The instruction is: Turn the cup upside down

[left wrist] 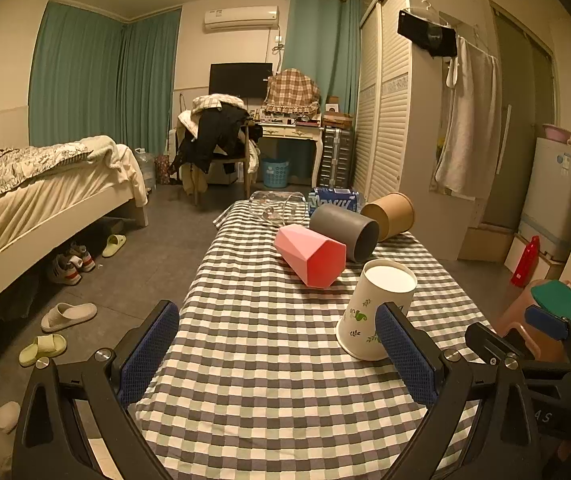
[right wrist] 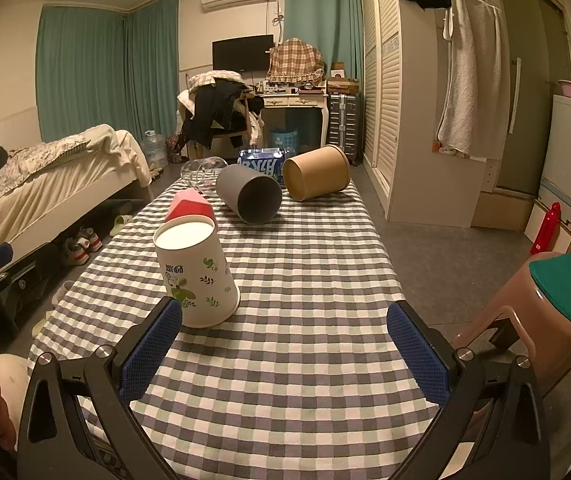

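Note:
A white paper cup with green leaf prints point(left wrist: 373, 312) point(right wrist: 193, 272) stands upside down on the checked tablecloth point(left wrist: 269, 360) point(right wrist: 309, 280), its flat base up. My left gripper point(left wrist: 277, 344) is open and empty; the cup sits just beyond its right finger. My right gripper point(right wrist: 285, 344) is open and empty; the cup sits just beyond its left finger. A pink faceted cup point(left wrist: 311, 256) point(right wrist: 189, 206), a grey cup point(left wrist: 345, 232) point(right wrist: 249, 194) and a brown paper cup point(left wrist: 389, 214) point(right wrist: 317, 178) lie on their sides farther back.
A clear glass point(left wrist: 277, 206) point(right wrist: 201, 170) and a blue pack point(left wrist: 333, 200) point(right wrist: 261, 162) lie at the table's far end. A pink stool with a green top point(right wrist: 557, 300) point(left wrist: 537, 320) stands right of the table. A bed point(left wrist: 45, 200) and slippers point(left wrist: 67, 316) are to the left.

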`<state>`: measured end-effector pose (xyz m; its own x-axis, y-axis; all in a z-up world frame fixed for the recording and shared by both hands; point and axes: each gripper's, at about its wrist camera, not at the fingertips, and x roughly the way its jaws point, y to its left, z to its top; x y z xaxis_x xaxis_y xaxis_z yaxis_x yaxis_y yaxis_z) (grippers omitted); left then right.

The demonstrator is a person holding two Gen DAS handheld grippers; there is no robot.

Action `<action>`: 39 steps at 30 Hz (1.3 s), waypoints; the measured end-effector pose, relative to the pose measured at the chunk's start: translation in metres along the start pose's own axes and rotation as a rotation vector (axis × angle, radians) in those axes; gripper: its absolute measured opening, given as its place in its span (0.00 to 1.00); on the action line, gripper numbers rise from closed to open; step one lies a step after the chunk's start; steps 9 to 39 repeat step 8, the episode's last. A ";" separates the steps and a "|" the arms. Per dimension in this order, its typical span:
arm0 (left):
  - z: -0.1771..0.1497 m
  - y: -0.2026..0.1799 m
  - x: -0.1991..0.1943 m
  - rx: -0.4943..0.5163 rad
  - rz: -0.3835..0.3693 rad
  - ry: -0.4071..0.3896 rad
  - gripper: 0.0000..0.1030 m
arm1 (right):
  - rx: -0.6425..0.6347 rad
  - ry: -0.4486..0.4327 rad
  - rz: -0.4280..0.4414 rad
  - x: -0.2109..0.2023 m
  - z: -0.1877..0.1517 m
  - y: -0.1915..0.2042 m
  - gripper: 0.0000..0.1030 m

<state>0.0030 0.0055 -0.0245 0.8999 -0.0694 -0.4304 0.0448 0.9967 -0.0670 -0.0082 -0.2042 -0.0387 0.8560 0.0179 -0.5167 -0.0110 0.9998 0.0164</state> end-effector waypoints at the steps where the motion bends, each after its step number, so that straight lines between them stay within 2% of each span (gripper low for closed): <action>1: 0.000 0.000 0.000 0.000 0.000 0.000 0.99 | 0.000 0.000 0.000 0.000 0.000 0.000 1.00; 7: -0.001 -0.001 -0.003 0.011 0.009 -0.020 0.99 | -0.004 0.007 0.003 0.002 -0.002 0.003 1.00; 39: -0.001 -0.002 -0.003 0.012 0.011 -0.020 0.99 | -0.004 0.008 0.003 0.003 -0.003 0.003 1.00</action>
